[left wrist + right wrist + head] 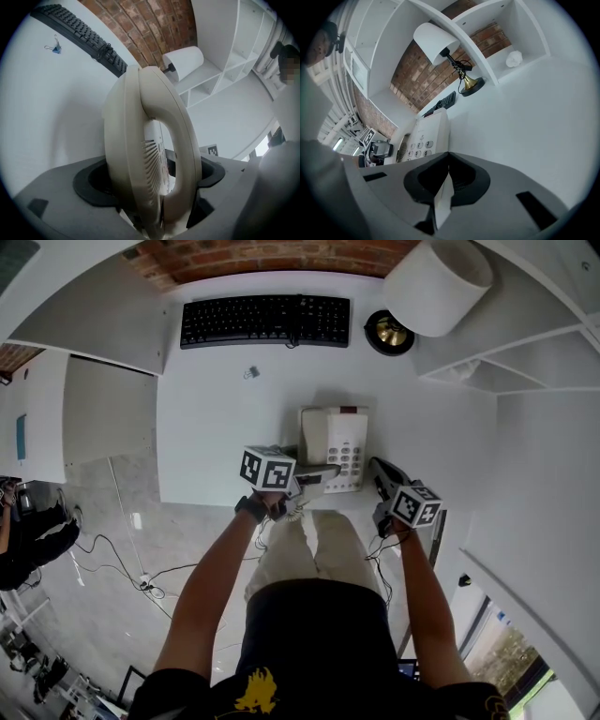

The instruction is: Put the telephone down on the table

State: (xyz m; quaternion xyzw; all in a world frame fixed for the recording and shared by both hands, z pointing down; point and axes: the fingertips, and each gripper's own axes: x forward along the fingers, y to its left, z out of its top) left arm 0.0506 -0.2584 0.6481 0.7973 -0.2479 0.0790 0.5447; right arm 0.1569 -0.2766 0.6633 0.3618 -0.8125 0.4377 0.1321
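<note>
- The table ends close behind the left claw. Anything let go here lies near that front edge and could slide off.
- The telephone sits on the table by that edge. A careless pull-back could knock it askew.
- The handset stands on edge between the left claw's wide-spread jaws, just beside the telephone. It looks loosely flanked, so it may topple or snag a pad.
- The right claw is pressed together and empty. It hangs near the telephone's right side and might bump it.

I see a black keyboard by the brick wall, a white-shaded lamp to its right, and a small binder clip just in front of the keyboard.
</note>
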